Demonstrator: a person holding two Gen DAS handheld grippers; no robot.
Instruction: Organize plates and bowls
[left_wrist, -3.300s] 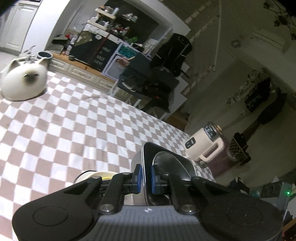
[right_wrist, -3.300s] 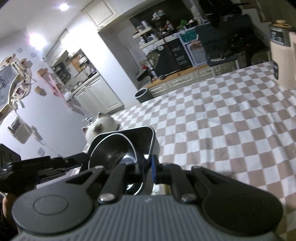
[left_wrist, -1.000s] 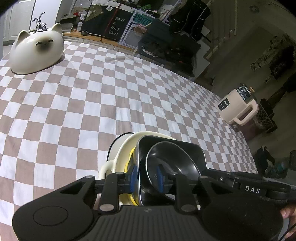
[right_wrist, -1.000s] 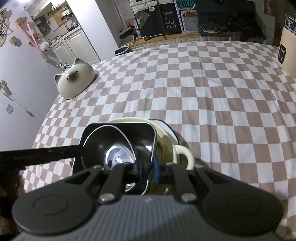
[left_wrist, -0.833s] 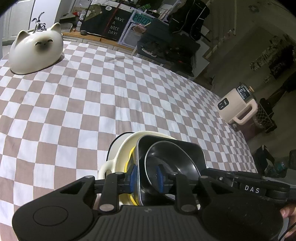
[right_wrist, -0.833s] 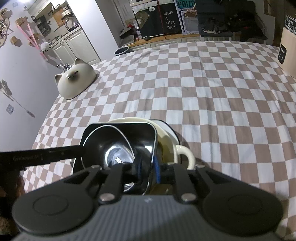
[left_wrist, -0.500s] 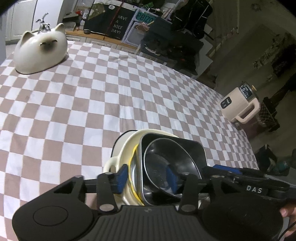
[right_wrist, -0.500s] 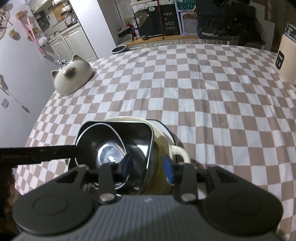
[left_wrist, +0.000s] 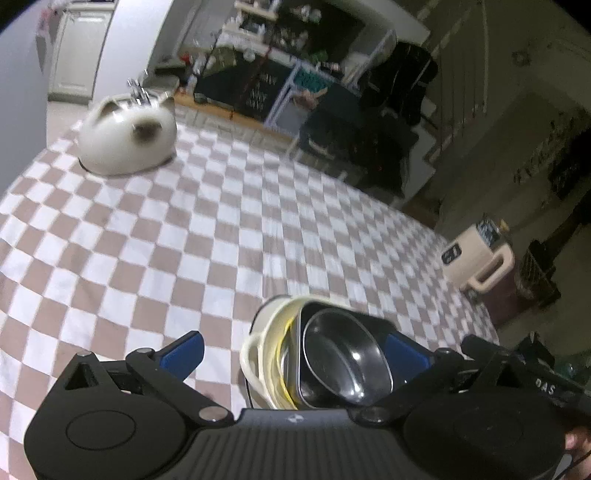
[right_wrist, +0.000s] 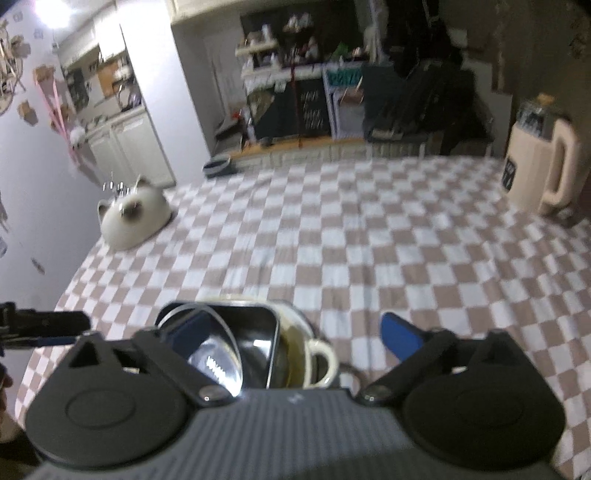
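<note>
A stack of dishes stands on the checkered tablecloth: a cream bowl with handles at the bottom, a yellow-rimmed dish inside it, then a square steel tray and a round steel bowl on top. My left gripper is open, its blue pads either side of the stack's near edge and clear of it. My right gripper is open too, pads apart just above the stack and holding nothing.
A white cat-shaped ceramic dish sits at the table's far left. A cream electric kettle stands at the far right edge. Cabinets and shelves lie beyond the table.
Both grippers were shut on the steel tray's rim and set it onto the cream bowl. Both have now opened wide, let go, and pulled back and up a little.
</note>
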